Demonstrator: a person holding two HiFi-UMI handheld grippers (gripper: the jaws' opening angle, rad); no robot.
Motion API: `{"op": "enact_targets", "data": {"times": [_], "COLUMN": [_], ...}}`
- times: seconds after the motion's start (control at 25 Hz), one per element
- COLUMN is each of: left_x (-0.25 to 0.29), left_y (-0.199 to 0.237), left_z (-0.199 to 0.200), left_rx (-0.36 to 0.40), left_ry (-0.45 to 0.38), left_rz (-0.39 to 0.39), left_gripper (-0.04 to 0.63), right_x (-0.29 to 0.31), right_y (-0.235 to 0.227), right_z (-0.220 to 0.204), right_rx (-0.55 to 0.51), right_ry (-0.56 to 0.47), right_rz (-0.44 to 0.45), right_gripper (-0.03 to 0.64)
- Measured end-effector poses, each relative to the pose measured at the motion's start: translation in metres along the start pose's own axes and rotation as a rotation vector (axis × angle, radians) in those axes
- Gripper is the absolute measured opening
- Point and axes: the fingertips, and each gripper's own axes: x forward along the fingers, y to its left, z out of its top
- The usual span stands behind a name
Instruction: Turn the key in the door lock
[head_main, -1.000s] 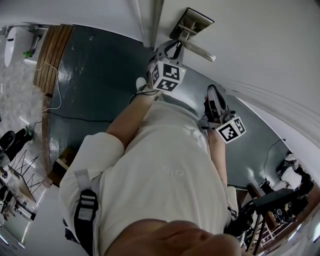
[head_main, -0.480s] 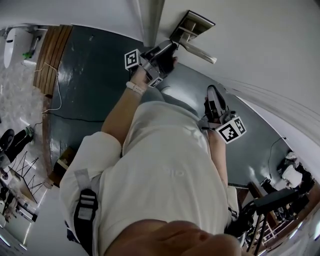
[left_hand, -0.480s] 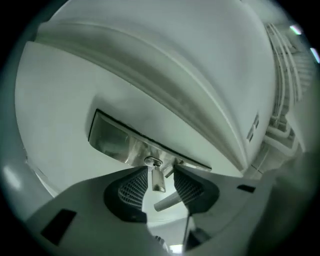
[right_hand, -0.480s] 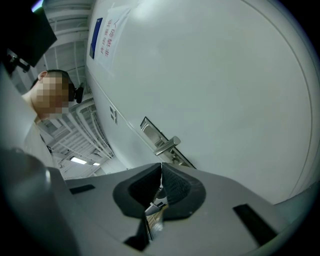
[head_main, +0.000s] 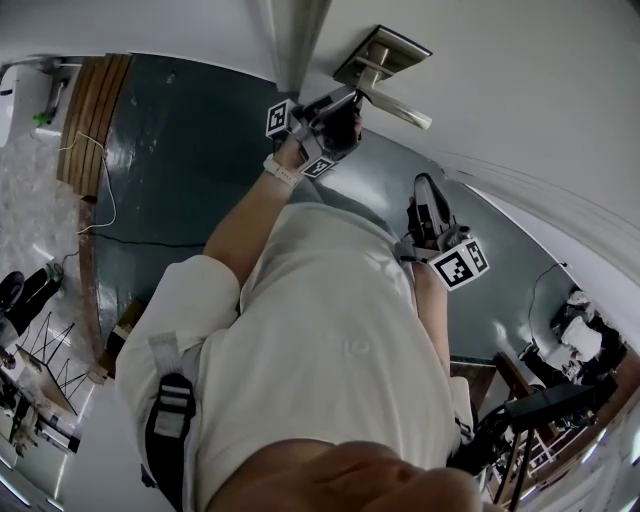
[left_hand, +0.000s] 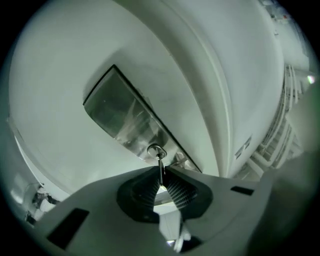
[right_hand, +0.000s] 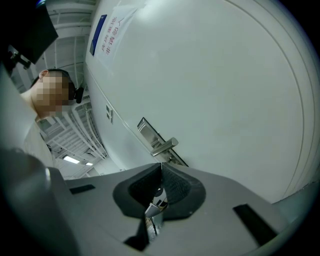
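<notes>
Left gripper (left_hand: 161, 174) has just been closing, and its jaws now pinch the key (left_hand: 160, 164) right at their tips. The key's far end sits in the lock (left_hand: 156, 151) straight ahead, low on the steel plate (left_hand: 122, 115) of the door (left_hand: 65, 75). Right gripper (right_hand: 161, 169) hangs back with its jaws pressed together on nothing, and the door handle (right_hand: 166, 145) is ahead, just above its tips.

The lever handle (head_main: 398, 104) juts from the door (head_main: 520, 90) just beside the key (left_hand: 160, 167), narrowing the approach.
</notes>
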Motion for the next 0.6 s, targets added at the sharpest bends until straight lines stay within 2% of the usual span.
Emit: {"op": "enact_targets", "data": {"times": [0.12,0.32,0.48,0.6], "left_x": [0.001,0.008,0.012,0.006], "left_y": [0.002,0.002,0.002,0.007], "left_z": [0.000,-0.004,-0.006,-0.001], "left_rx": [0.098,0.415,0.587,0.782], "left_ry": [-0.017,0.029,0.048,0.072], "left_rz": [0.114,0.378,0.487,0.648], "left_gripper": [0.029,0.028,0.032,0.040], "right_x": [0.002,0.003,0.005,0.005], "right_y": [0.001,0.004,0.007,0.007], "right_z": [-0.001,-0.002,-0.003,-0.003], "right_rx": [0.011,0.022,0.020,0.016], "right_ry": [0.002,0.005,0.009,0.007], "right_rz": [0.000,0.012,0.025,0.029], "right_gripper": [0.021,0.021,0.021,0.021]}}
